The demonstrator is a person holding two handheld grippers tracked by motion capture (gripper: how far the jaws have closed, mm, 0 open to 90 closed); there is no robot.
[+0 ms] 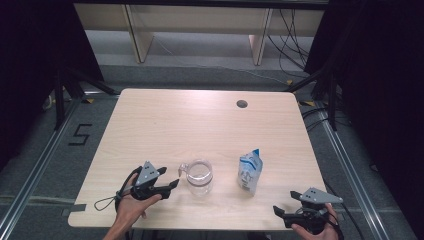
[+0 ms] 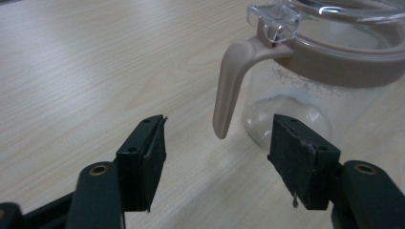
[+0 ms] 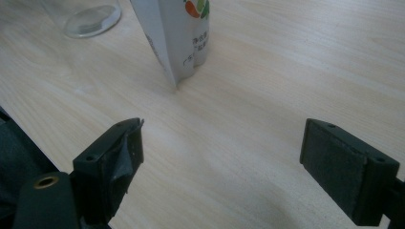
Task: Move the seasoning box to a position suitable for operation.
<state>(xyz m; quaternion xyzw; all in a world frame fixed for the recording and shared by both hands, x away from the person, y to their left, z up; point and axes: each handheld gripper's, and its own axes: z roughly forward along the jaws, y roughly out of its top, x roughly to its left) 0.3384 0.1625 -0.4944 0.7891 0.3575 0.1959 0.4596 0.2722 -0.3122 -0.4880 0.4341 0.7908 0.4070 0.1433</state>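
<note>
A: So, how far along does this look?

B: Barely begun, I'd judge. The left gripper [image 1: 174, 185] sits just short of the glass pitcher [image 1: 199, 177], its jaws apart with nothing clamped. In the left gripper view the beige handle [image 2: 230, 90] hangs just ahead of the gap between the jaws, slightly nearer the far-side pad, and no pad touches it.

A: And the pitcher itself?

B: Upright on the wooden table [image 1: 200, 120], empty as far as I can see, with its clear lid [image 2: 286, 14] hinged at the beige collar. It stands directly in front of the left tool's tips.

A: What about the other hand?

B: The right gripper [image 1: 284, 212] rests near the table's near edge, jaws spread wide, holding nothing. The white and blue pouch [image 1: 249, 172] stands upright ahead of it and off toward its left jaw, well clear of both pads [image 3: 125, 151].

A: So what's left?

B: Nearly everything, I think. Neither thing is gripped yet. The handle has to be closed on, the pouch has yet to be picked up, and anything like pouring it into the pitcher would come after that.
</note>
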